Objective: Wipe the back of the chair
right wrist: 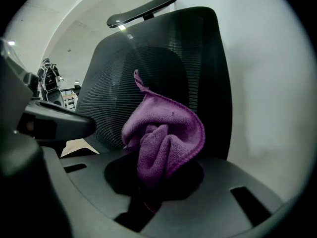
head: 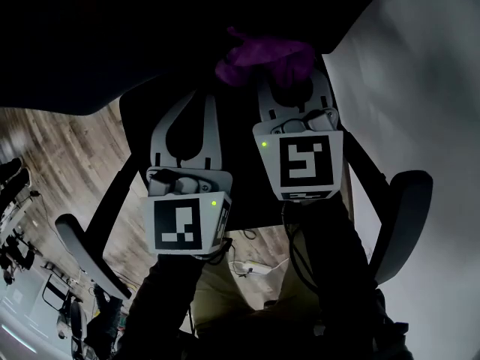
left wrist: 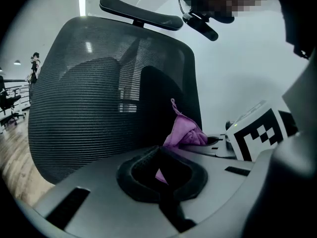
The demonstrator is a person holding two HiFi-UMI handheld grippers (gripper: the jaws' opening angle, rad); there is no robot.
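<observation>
Right gripper view: the right gripper point(right wrist: 148, 180) is clamped on the bunched cloth point(right wrist: 166, 133) near the chair back point(right wrist: 114, 78). Loose folds may slip out during wiping. The left gripper point(left wrist: 159, 155) is closed and empty.

A pale, streaky wood-plank floor point(head: 52, 156) lies to the left, and a plain white wall point(head: 427, 88) rises on the right. A bright oblong ceiling light point(left wrist: 81, 6) glows overhead (a smaller one shines farther left). Dark office chairs point(left wrist: 9, 103) stand far off.
</observation>
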